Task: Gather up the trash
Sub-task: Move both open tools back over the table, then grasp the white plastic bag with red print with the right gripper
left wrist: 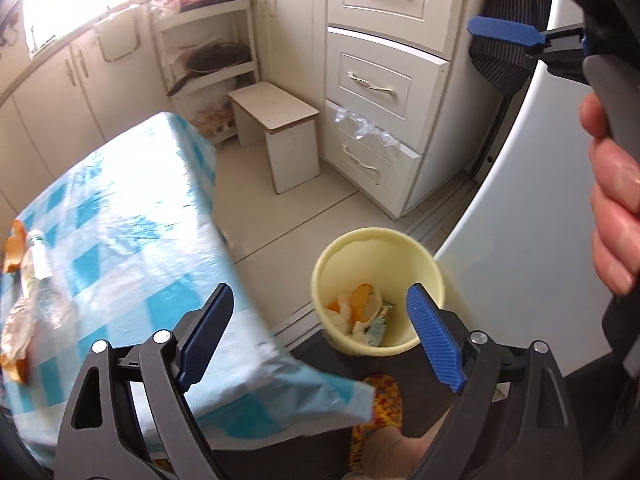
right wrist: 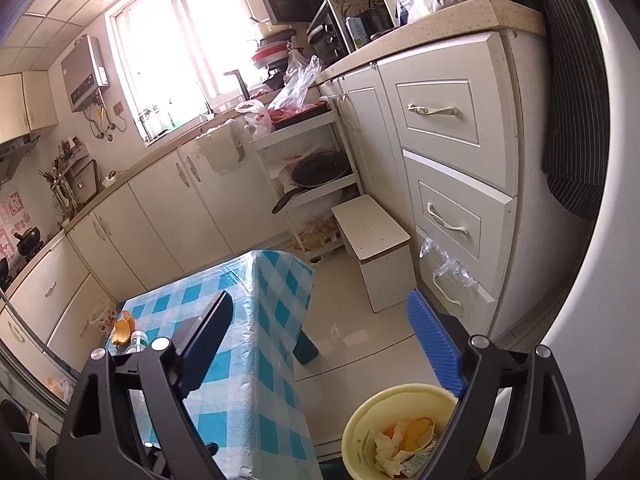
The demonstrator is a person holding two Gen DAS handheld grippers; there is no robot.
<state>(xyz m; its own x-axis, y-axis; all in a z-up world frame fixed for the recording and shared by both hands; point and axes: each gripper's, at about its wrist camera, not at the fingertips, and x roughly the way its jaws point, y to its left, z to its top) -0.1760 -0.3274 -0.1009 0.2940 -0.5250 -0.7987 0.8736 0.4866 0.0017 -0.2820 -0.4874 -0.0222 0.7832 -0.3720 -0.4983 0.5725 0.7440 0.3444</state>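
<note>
A pale yellow bin (left wrist: 362, 246) stands on the floor beside the table, holding orange peel (left wrist: 360, 298), tissue and a wrapper. My left gripper (left wrist: 320, 296) hangs open above the bin's near rim and the table corner, nothing between its fingers. On the blue checked tablecloth (left wrist: 132, 216) at far left lie a clear plastic bottle (left wrist: 40, 264), orange peel (left wrist: 14, 248) and a crumpled wrapper (left wrist: 18, 328). My right gripper (right wrist: 320, 300) is open and empty, higher up, with the bin (right wrist: 360, 412) under its right finger. Peel (right wrist: 122, 330) and the bottle (right wrist: 138, 342) show on the table's far side.
A white stool (left wrist: 276, 120) stands on the floor past the table. Cream drawers (left wrist: 376, 84) and a white fridge door (left wrist: 520, 200) close the right side. A foot in a patterned slipper (left wrist: 380, 400) is beside the bin. A hand (left wrist: 616, 208) holds the right gripper at the right edge.
</note>
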